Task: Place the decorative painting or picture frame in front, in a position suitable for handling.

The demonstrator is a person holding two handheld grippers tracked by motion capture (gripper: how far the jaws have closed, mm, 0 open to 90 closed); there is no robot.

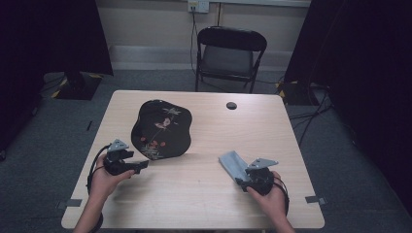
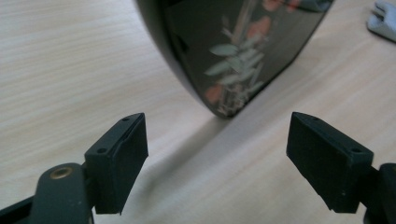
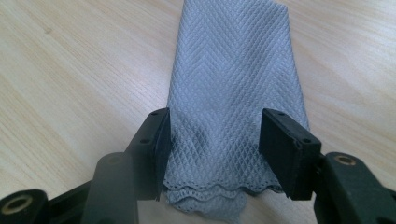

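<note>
Straddling a folded grey cloth point(image 3: 233, 102) near the table's point(image 1: 204, 189) front right, the right gripper point(image 3: 212, 144) has its jaws spread on either side of the fabric, the near hem between them, not clearly pinched. Across the table, the left gripper point(image 2: 217, 154) stands wide open and empty, just short of the black floral tray's point(image 2: 233, 51) rim.

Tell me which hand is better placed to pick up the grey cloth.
Right. The right tongs already straddle the near end of the grey cloth, one jaw at each edge, though I cannot tell if they grip it. The left tongs stand open facing the black tray, far from the cloth.
</note>
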